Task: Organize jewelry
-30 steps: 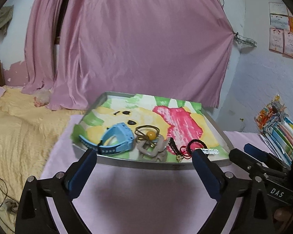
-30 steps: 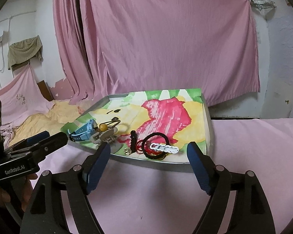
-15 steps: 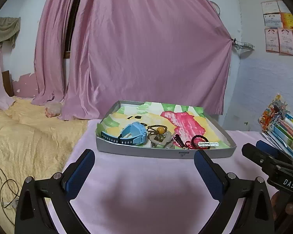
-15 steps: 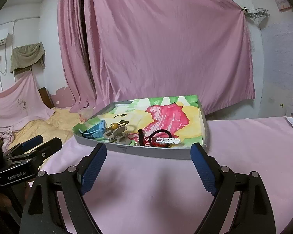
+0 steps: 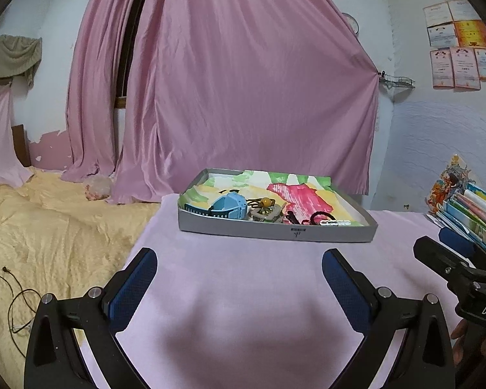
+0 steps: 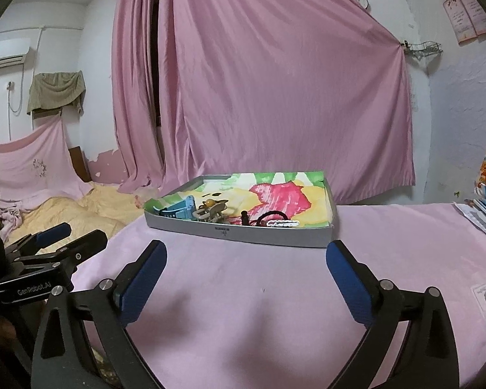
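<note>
Both grippers were held above the pink cloth (image 5: 243,291) covering the table, well short of the tray. The left gripper (image 5: 239,269) had its 2 blue-padded fingers (image 5: 136,285) spread wide with nothing between them. The right gripper (image 6: 246,262) likewise had its fingers (image 6: 346,275) spread wide and held nothing. In the left wrist view the right gripper appeared at the right edge; in the right wrist view the left gripper appeared at the left edge.

The grey tray (image 5: 275,231) sat on the cloth ahead of both grippers, lined with a sheet printed in yellow, pink and green. All jewelry lay along its near wall. From left to right in the left wrist view: a blue watch (image 5: 226,207), a beige claw clip (image 5: 265,215) just beside it with a hair tie bearing an amber bead (image 5: 265,201) on top, a black hair tie (image 5: 320,216), and a white barrette (image 5: 335,223) touching that tie. A small dark item between clip and tie could not be identified.

A stack of books (image 5: 469,207) stood at the table's right edge. A pink curtain (image 5: 243,81) hung behind the tray, and a yellow blanket (image 5: 48,220) lay to the left.
</note>
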A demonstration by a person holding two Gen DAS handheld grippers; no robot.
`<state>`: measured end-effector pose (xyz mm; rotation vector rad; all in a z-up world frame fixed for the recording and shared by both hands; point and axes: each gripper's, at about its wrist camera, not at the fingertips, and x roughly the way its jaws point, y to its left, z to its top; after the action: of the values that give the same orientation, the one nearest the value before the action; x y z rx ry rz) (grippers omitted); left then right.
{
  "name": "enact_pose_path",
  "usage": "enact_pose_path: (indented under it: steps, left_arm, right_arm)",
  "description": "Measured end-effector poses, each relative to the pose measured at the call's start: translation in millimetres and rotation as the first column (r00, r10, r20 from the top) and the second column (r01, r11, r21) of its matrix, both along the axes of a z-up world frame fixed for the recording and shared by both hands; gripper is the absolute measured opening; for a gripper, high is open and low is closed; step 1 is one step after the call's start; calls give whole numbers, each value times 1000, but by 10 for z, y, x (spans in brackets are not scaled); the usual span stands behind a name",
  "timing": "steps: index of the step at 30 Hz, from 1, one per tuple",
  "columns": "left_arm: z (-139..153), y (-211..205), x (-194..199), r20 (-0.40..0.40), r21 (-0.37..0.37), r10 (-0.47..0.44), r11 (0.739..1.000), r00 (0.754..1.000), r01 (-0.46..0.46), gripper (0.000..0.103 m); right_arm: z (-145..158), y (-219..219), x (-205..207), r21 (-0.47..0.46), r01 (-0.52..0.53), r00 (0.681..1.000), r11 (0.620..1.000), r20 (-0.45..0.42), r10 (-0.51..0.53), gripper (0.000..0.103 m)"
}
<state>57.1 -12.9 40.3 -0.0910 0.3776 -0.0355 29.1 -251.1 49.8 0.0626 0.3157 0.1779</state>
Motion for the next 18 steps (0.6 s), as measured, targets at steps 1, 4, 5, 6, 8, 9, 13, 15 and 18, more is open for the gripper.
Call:
enact_pose_path:
  steps: [1, 4, 5, 6, 8, 9, 13, 15, 18]
  left_arm:
    - [-8, -1, -60, 7, 5, 2, 1000, 1000, -2, 102]
    - [-18, -3, -198, 28, 17, 9, 1000, 1000, -9, 102]
    - [-21, -2, -244, 33, 18, 12, 1000, 999, -12, 102]
    - [-23, 4, -281, 37, 17, 11, 1000, 999, -12, 102]
    - [-29, 10, -374, 48, 19, 8, 1000, 999, -9, 102]
    - [-34, 10, -416, 56, 22, 9, 1000, 998, -10, 102]
    - [-77, 2, -542, 67, 30, 9, 999, 998, -11, 102]
    - [-117, 6, -598, 67, 33, 10, 999, 998, -12, 102]
    - [-172, 27, -678, 65, 27, 13, 1000, 998, -14, 102]
  right_arm:
    - [-3, 6, -33, 0, 1, 1000, 1000, 5, -1, 101]
    - [-44, -6, -168, -3, 6, 1000, 1000, 24, -6, 101]
    - [-57, -13, -202, -4, 8, 1000, 1000, 25, -8, 101]
    - [-76, -28, -250, -3, 10, 1000, 1000, 27, -10, 101]
    - [-104, -26, -313, 6, 8, 1000, 1000, 30, -8, 101]
    - [-116, -27, -330, 9, 5, 1000, 1000, 30, -5, 101]
    - [-182, -52, -435, 21, 5, 1000, 1000, 29, -6, 101]
    - [-215, -73, -467, 28, 11, 999, 1000, 30, -12, 101]
    - [-262, -99, -561, 27, 20, 999, 999, 37, -21, 101]
